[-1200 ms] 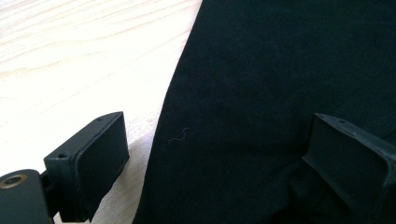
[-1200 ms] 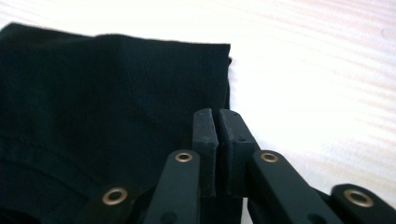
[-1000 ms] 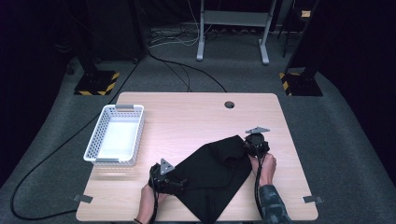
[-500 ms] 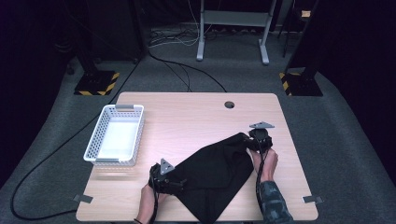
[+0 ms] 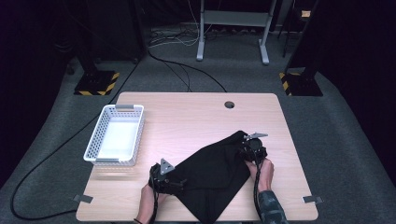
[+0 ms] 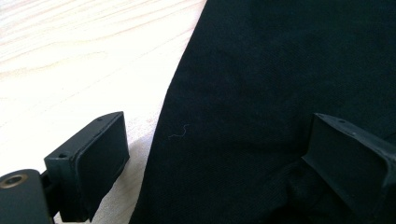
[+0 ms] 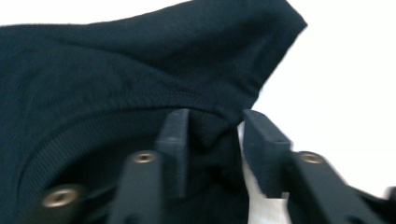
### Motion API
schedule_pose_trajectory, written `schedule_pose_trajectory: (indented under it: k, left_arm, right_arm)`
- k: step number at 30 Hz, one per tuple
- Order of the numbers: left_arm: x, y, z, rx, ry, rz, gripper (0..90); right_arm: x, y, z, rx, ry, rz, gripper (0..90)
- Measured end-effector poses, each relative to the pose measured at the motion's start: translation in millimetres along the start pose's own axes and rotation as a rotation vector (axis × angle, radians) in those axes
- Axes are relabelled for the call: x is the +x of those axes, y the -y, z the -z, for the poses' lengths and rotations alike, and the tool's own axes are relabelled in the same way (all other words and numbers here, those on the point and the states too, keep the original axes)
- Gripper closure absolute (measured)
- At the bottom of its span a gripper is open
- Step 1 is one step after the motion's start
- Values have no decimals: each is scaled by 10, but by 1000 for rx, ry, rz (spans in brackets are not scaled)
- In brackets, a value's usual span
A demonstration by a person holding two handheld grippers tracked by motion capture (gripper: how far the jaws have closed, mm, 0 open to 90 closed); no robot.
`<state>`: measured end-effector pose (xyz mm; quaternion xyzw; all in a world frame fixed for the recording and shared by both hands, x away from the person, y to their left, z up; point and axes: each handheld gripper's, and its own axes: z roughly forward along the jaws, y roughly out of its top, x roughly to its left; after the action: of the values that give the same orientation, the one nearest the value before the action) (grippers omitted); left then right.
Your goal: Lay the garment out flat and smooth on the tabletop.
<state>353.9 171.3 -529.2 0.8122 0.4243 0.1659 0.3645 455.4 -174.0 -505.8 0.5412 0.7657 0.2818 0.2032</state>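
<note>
A black cloth (image 5: 212, 170) lies spread at the table's near right. My left gripper (image 5: 166, 179) rests at the cloth's near left edge. In the left gripper view its jaws (image 6: 219, 123) stand wide open, one over bare wood, the other over the cloth (image 6: 280, 60). My right gripper (image 5: 252, 144) is at the cloth's far right corner. In the right gripper view its jaws (image 7: 217, 116) have just been closing around a raised fold of the cloth (image 7: 116, 70). A bright sliver shows between the fold and one jaw.
A white perforated basket (image 5: 95, 135) stands at the table's left side, with nothing in it. A round cable hole (image 5: 229, 104) sits near the table's far edge. Cables and stand feet lie on the floor beyond the table.
The right gripper drew a little away to the far right, then came back down onto the cloth's far corner. The left gripper has not moved.
</note>
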Motion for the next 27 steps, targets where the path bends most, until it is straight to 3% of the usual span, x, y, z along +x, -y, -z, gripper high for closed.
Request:
schedule_pose_trajectory:
  k: [6,11,18,19,21,26,27]
  left_arm:
    - [-1,1,1,0,0,-1,59]
    - [0,1,1,0,0,-1,59]
    - [-13,3,4,-5,-9,-6,57]
    - [-31,3,10,-10,-27,-29,54]
    - [-35,2,9,-10,-31,-32,44]
    - [-22,-2,-2,-6,-23,-13,34]
    - [-10,-6,-10,1,-14,-1,32]
  right_arm:
    - [-35,-96,-86,-13,19,-11,673]
    - [-89,-27,21,-41,11,-56,497]
    - [-159,307,313,-95,-21,-56,254]
    - [-166,369,332,-101,-21,-64,216]
    - [-171,482,355,-113,-47,-81,163]
    - [-141,627,351,-118,-61,-63,136]
    - [-120,669,338,-115,-47,-39,127]
